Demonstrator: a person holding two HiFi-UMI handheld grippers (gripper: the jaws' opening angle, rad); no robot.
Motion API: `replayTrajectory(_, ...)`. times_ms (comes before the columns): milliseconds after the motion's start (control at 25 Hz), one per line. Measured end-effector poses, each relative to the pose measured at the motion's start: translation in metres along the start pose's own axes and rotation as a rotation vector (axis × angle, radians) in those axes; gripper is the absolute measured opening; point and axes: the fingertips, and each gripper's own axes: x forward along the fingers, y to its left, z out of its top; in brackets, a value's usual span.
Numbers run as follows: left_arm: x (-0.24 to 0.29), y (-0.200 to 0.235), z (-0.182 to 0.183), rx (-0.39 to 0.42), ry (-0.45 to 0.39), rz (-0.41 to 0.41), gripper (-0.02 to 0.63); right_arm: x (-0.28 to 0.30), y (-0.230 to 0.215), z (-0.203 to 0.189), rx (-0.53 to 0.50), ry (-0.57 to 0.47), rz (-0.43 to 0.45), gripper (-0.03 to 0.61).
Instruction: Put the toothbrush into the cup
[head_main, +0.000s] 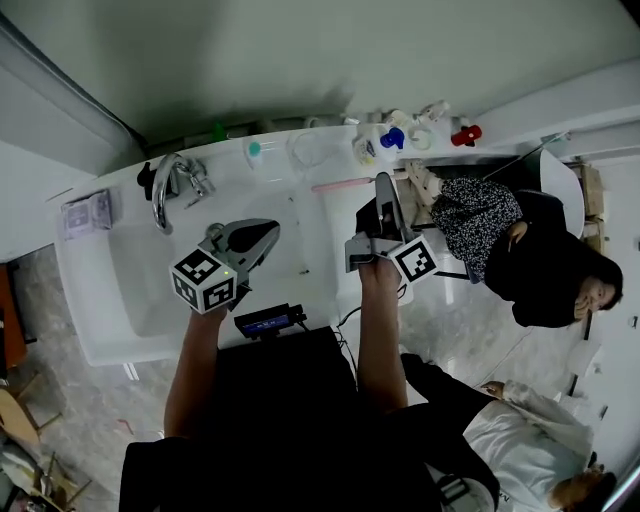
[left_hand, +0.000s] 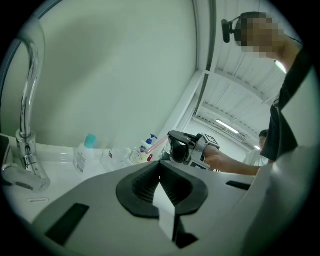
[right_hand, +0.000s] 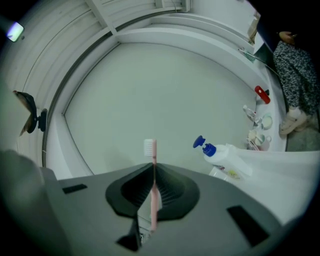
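My right gripper is shut on a pink toothbrush that sticks out to the left over the white counter. In the right gripper view the toothbrush stands between the closed jaws of the right gripper, white bristles on top. A clear cup stands at the back of the counter, beyond the brush. My left gripper hovers over the sink basin, shut and holding nothing. The left gripper view shows the left gripper, with the right gripper and the brush ahead of it.
A chrome faucet rises at the sink's back left. A teal-capped bottle, a blue pump bottle and small toiletries line the back wall. A person in dark clothes sits at the right; another person is at lower right.
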Motion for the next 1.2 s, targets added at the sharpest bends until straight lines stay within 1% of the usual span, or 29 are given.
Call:
replayTrajectory(160, 0.007, 0.007, -0.002, -0.002, 0.030, 0.025, 0.009, 0.011, -0.020, 0.005, 0.025, -0.016, -0.017, 0.017)
replayTrajectory(400, 0.008, 0.020, -0.005, -0.013, 0.050, 0.078, 0.009, 0.033, -0.040, 0.001, 0.073, -0.022, -0.013, 0.018)
replayTrajectory(680, 0.006, 0.031, -0.009, -0.009, 0.064, 0.118, 0.009, 0.052, -0.053, -0.007, 0.106, -0.036, -0.010, 0.018)
replayTrajectory(960, 0.005, 0.033, -0.014, -0.023, 0.074, 0.152, 0.009, 0.066, -0.064, -0.004, 0.059, -0.047, -0.033, 0.017)
replayTrajectory(1200, 0.001, 0.037, -0.014, -0.028, 0.072, 0.177, 0.009, 0.075, -0.077, -0.021, -0.024, -0.001, -0.097, 0.018)
